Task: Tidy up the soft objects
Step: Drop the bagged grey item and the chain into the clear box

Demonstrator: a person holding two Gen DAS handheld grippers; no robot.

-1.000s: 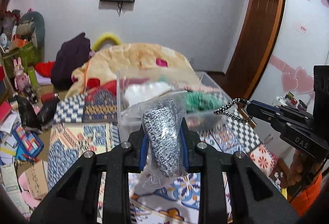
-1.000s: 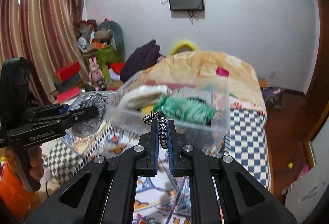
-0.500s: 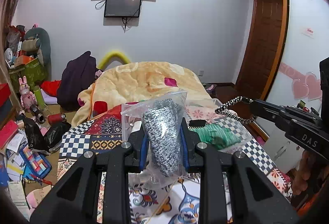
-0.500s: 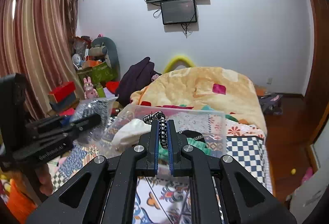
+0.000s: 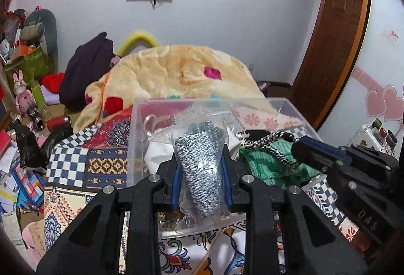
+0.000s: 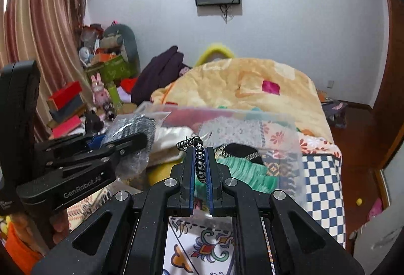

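Note:
My left gripper [image 5: 200, 161] is shut on a grey knit item in a clear plastic bag [image 5: 202, 174] and holds it over the near edge of a clear plastic bin [image 5: 136, 123]. My right gripper [image 6: 200, 148] is shut on a black-and-white braided cord [image 6: 199, 159], also over the bin [image 6: 290, 133]. In the left wrist view the cord [image 5: 270, 141] sticks out from the right gripper above a green knit item [image 5: 272, 169]. The bin also holds white cloth [image 5: 159, 151] and a black item [image 6: 240, 151].
The bin sits on a patterned bedspread [image 5: 75, 169]. A yellow blanket [image 5: 176, 73] is heaped behind it, with a dark purple garment [image 5: 85, 73] to its left. Clutter and toys [image 5: 22, 108] crowd the floor at left. A wooden door [image 5: 328, 48] stands at right.
Both grippers have dropped and moved forward toward the bin with their items still held. The bin now looks closer and larger under them.

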